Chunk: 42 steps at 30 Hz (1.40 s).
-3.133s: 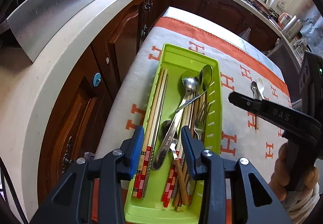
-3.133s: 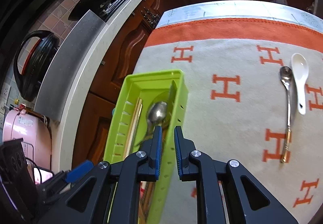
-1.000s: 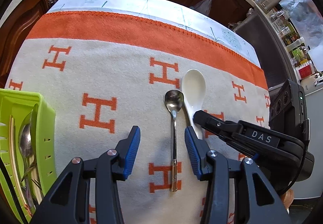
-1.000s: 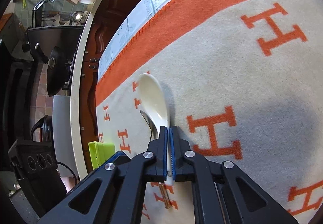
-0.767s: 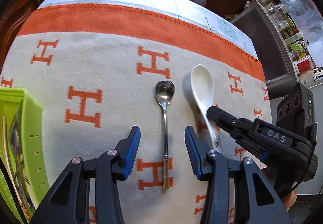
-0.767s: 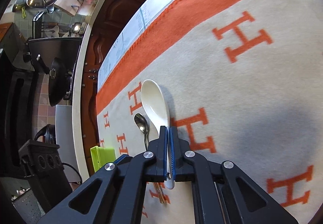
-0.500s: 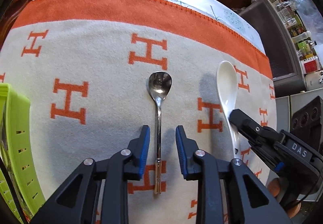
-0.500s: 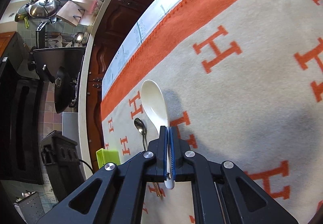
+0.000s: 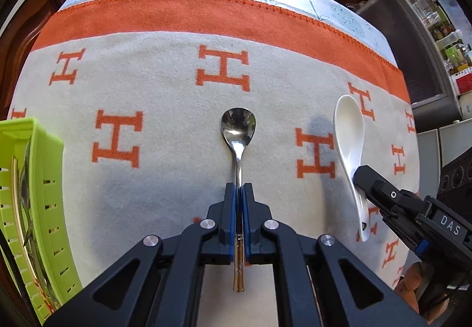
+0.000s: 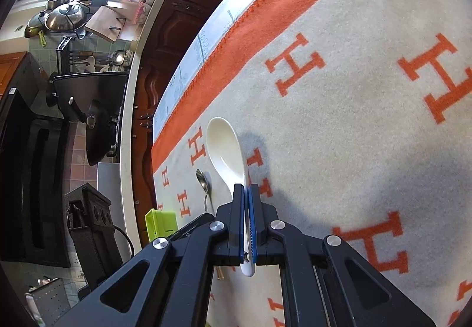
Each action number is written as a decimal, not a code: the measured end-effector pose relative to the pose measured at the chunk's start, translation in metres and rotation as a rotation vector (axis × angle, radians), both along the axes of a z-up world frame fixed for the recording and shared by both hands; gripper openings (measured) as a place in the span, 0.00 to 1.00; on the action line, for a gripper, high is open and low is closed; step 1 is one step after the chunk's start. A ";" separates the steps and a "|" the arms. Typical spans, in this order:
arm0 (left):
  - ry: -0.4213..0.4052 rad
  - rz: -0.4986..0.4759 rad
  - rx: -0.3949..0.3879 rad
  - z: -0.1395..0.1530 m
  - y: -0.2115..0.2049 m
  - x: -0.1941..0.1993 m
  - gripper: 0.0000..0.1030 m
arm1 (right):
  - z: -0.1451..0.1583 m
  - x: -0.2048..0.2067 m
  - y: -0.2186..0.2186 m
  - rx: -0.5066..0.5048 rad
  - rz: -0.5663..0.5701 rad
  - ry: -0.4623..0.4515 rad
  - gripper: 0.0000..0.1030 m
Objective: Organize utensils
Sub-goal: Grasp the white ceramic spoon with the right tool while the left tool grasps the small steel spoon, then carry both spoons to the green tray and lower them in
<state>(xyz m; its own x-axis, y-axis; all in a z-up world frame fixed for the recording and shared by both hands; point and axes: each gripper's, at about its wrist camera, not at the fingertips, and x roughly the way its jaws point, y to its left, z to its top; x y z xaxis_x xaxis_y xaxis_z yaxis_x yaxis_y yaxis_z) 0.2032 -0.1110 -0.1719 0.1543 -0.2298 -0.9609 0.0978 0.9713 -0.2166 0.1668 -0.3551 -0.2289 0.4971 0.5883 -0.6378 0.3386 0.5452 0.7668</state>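
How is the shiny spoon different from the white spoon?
The metal spoon is silvery with a thin handle and a gold tip; the white ceramic spoon is plain white, with a wider, deeper bowl and a thick handle. The metal spoon seems to lie flat on the blanket; the white ceramic spoon looks lifted, its shadow falling apart from it. The left gripper pinches the metal one, the right gripper the white one. Both are gripped by the handle.

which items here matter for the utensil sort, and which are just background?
In play:
- metal spoon, clamped in the left gripper
- white ceramic spoon, clamped in the right gripper
- green utensil tray, already holding cutlery

Background:
- H-pattern blanket under everything
- pots and cutting board on the far counter
- black pan
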 end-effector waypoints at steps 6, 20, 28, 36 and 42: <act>-0.057 -0.008 -0.040 0.029 0.022 -0.024 0.02 | 0.014 -0.021 0.008 0.016 0.037 -0.024 0.03; -0.190 0.058 -0.126 0.087 0.106 -0.086 0.02 | 0.064 -0.068 0.081 0.027 0.163 -0.070 0.03; -0.249 0.115 -0.062 0.099 0.179 -0.133 0.02 | 0.106 -0.087 0.174 0.009 0.282 -0.090 0.03; -0.226 0.133 -0.025 0.064 0.227 -0.154 0.02 | 0.110 -0.079 0.273 -0.071 0.345 -0.064 0.03; -0.238 0.157 -0.039 0.048 0.245 -0.155 0.06 | 0.089 -0.051 0.315 -0.135 0.331 -0.029 0.03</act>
